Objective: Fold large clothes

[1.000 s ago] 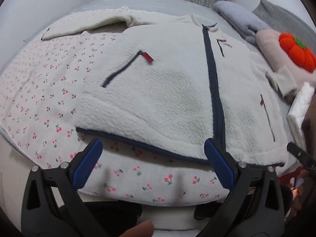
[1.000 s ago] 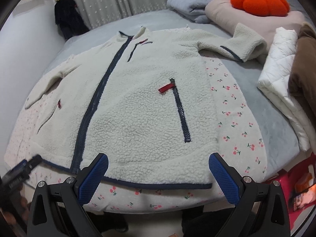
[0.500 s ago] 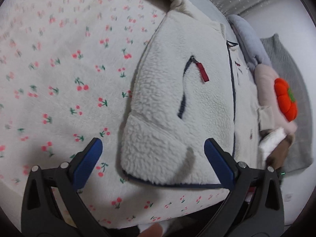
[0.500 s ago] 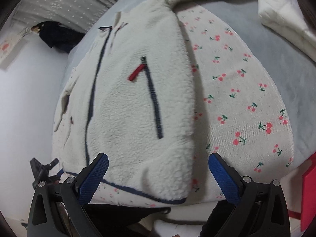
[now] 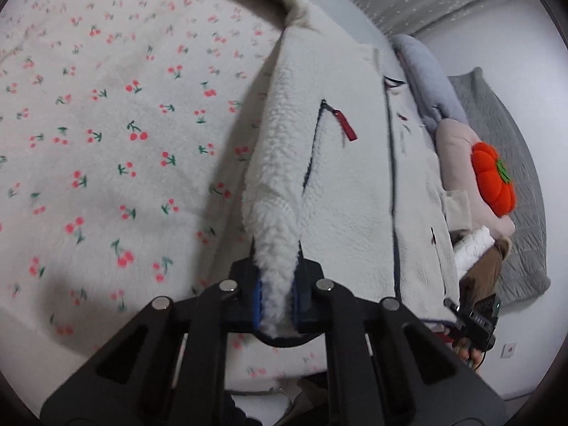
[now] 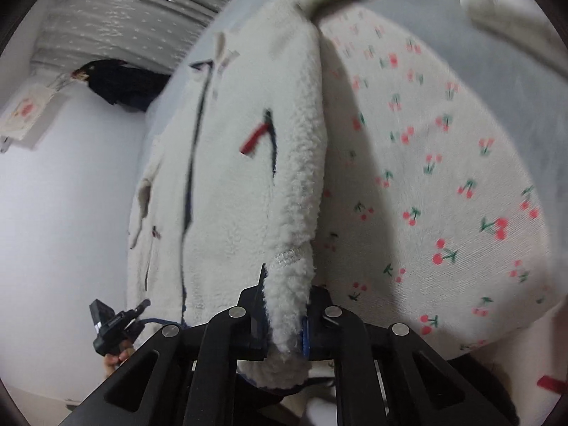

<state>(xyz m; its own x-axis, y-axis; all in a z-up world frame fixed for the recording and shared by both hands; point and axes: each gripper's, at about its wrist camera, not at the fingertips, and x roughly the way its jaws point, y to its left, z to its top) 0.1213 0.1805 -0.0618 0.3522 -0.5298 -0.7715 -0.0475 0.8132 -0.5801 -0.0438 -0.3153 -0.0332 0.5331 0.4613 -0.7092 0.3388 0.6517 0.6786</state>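
Both claws bite the cream fleece jacket (image 5: 340, 184) at its hem corners: left claw (image 5: 277, 305) clamped shut on one, right claw (image 6: 284, 323) on the other. The corner grips (jacket lying toward twelve o'clock on the cherry-print sheet (image 5: 106, 142)) likely prepare a fold upward.

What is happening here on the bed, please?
A person is starting to fold a cream fleece jacket that lies face up, zipped, on a cherry-print sheet. The left claw is shut on one bottom corner of the jacket, and the right claw is shut on the other bottom corner. The hem is pinched at both ends, but no fold is made yet. An orange pumpkin cushion and some folded items sit at the far side.
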